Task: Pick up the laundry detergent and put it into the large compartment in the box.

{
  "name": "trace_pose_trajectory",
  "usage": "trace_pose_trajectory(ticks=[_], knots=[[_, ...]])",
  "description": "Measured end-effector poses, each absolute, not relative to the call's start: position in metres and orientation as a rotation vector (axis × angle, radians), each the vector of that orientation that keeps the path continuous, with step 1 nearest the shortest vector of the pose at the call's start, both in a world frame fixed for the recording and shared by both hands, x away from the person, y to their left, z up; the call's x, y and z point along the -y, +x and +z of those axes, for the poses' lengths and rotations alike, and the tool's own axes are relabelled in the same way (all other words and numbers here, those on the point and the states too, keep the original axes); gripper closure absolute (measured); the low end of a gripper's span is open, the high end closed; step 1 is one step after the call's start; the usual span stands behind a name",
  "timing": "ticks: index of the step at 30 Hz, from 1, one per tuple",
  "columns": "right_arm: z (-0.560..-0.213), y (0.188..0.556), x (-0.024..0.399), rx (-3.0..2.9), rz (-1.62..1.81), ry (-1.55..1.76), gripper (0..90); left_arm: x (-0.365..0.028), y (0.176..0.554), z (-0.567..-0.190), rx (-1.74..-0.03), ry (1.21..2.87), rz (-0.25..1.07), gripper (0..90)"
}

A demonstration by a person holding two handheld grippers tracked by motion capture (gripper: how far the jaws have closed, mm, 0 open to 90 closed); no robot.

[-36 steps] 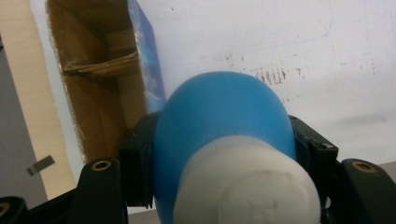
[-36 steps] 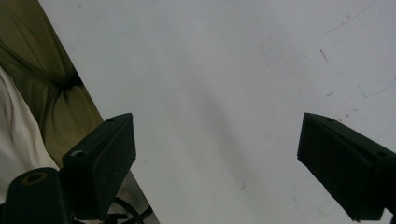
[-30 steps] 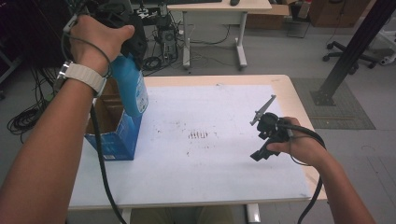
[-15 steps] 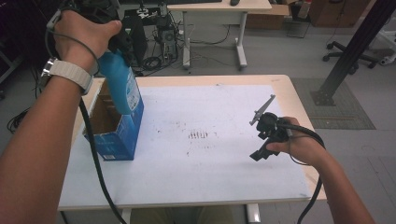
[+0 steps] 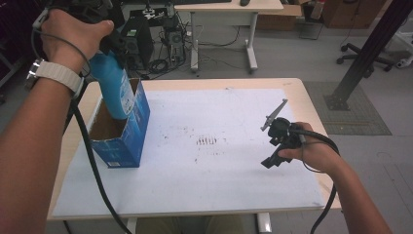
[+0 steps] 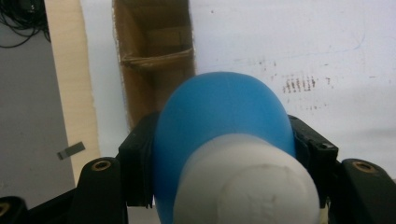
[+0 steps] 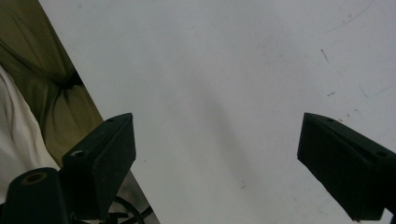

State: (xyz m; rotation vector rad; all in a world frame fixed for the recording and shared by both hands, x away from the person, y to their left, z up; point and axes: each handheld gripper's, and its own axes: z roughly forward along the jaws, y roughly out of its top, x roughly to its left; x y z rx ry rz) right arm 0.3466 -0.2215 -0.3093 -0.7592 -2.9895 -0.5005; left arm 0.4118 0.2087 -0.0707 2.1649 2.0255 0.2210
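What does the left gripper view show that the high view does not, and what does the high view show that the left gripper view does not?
The left gripper view alone shows the bottle's white cap and the cardboard floor inside the box.

The high view alone shows the box's blue outer walls, the right gripper held over the table's right part, a white watch, and desks and cables behind the table.

Both show the blue bottle clamped in the left gripper above the open box, and the white sheet with dark marks.
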Motion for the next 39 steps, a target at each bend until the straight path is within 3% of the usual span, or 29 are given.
trace_pose_trajectory(ticks=[39], knots=[[-0.310,0.345,0.227,2.980,-0.507,-0.778,11.7,-0.238,0.414,-0.095,-2.077,2.156,0.247,37.4]])
